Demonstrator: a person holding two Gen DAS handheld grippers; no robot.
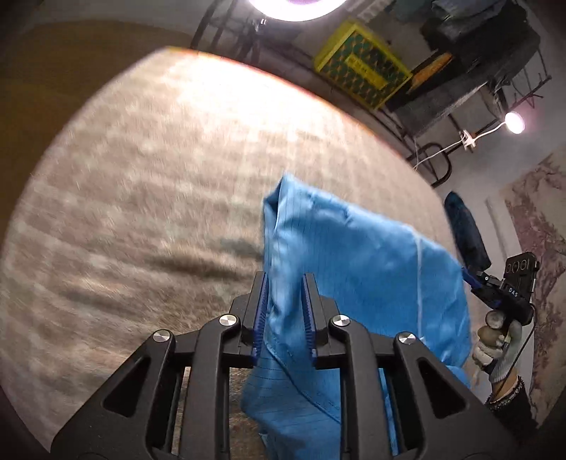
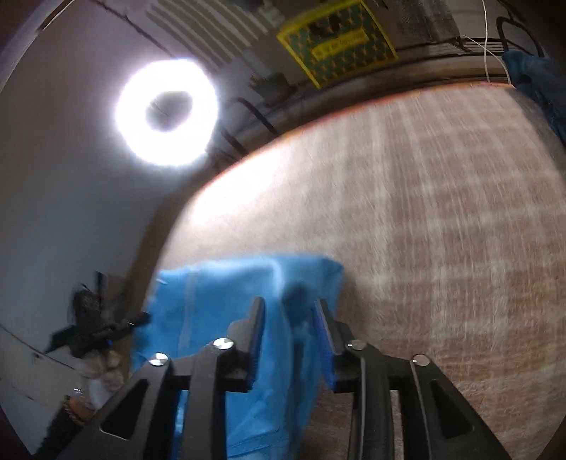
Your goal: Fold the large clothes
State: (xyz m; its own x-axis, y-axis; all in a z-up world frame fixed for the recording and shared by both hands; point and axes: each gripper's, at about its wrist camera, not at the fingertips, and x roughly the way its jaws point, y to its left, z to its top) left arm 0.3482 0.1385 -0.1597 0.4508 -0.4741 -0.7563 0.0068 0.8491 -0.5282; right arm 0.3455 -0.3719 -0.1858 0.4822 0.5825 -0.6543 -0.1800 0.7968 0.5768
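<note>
Left wrist view shows a wide tabletop covered in beige checked woven cloth, blurred by motion, filling most of the picture. A large light-blue garment of thin striped fabric hangs lifted above the tabletop's near right part, stretched between the 2 grippers. Beyond the far edge stand a yellow plastic crate with a dark patterned side and a bright white ring lamp; a small round lamp on a white cord glows at the right. The left gripper has its 2 black fingers with blue ribbed pads set narrow, pinching a bunched edge of the garment. At the right, the gloved right hand holds the right gripper, its tip at the garment's other edge.

Right wrist view shows the same tabletop, the garment hanging at the near left edge, the ring lamp and the crate. The right gripper has fabric between its fingers, which stand narrow and grip it; the blur hides the exact contact.
</note>
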